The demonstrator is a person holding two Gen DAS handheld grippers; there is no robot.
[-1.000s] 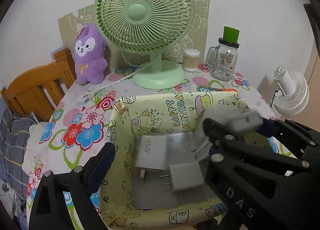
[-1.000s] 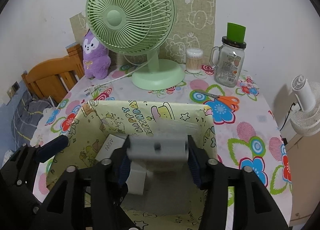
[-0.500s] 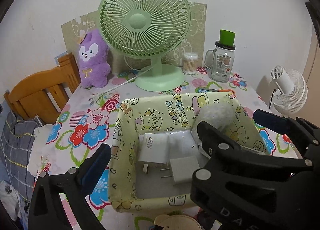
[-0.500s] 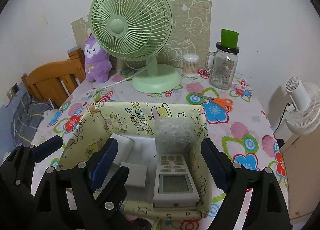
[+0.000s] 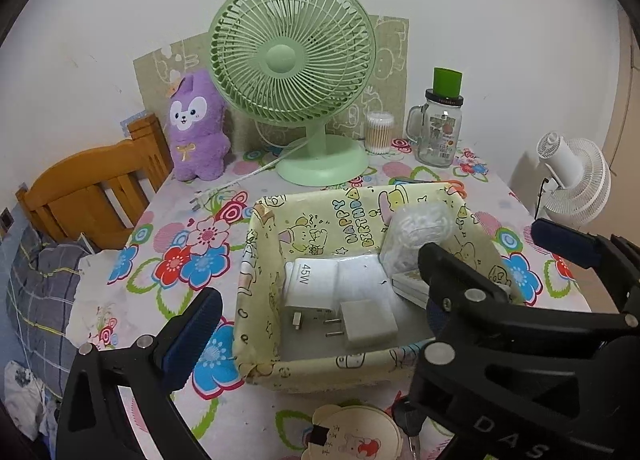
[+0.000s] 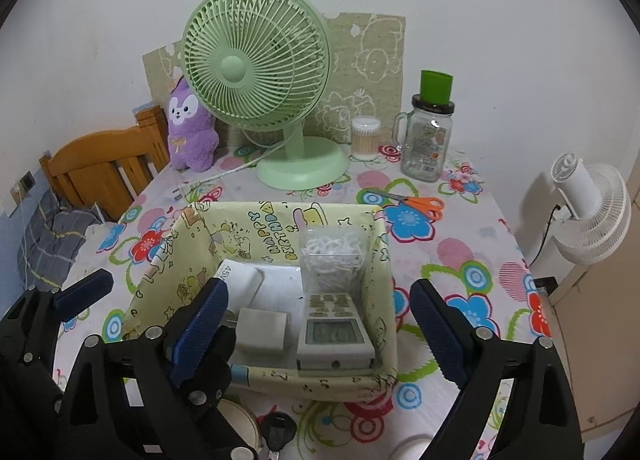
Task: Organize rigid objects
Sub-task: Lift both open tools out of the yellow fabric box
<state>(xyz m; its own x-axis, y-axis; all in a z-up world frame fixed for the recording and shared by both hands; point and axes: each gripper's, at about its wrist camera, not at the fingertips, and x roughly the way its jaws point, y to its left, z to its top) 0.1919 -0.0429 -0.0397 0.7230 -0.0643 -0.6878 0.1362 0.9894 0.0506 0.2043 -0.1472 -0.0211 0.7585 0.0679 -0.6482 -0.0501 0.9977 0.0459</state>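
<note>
A pale yellow cartoon-print basket [image 6: 372, 382] [image 5: 256, 260] stands on the floral table. Inside lie a grey remote control [image 6: 334, 334], a clear box of white clips [image 6: 332, 260] [image 5: 416, 236], a white 45W charger [image 5: 310, 286] [image 6: 240, 280] and a smaller white plug adapter [image 5: 368, 324] [image 6: 262, 330]. My right gripper [image 6: 320, 332] is open and empty, held above the basket's near side. My left gripper [image 5: 372, 296] is open and empty, its left finger left of the basket and its right one reaching past the far right rim.
A green desk fan [image 6: 256, 72], a purple plush [image 6: 190, 128], a cotton swab jar [image 6: 365, 138], a glass mug jar [image 6: 428, 140] and orange scissors [image 6: 420, 204] stand behind the basket. A round card [image 5: 356, 436] and keys [image 6: 278, 430] lie in front. A wooden chair [image 5: 92, 188] is left.
My right gripper opened and let the remote control go into the basket, then pulled back. Both grippers have drawn back and risen, so the basket looks smaller.
</note>
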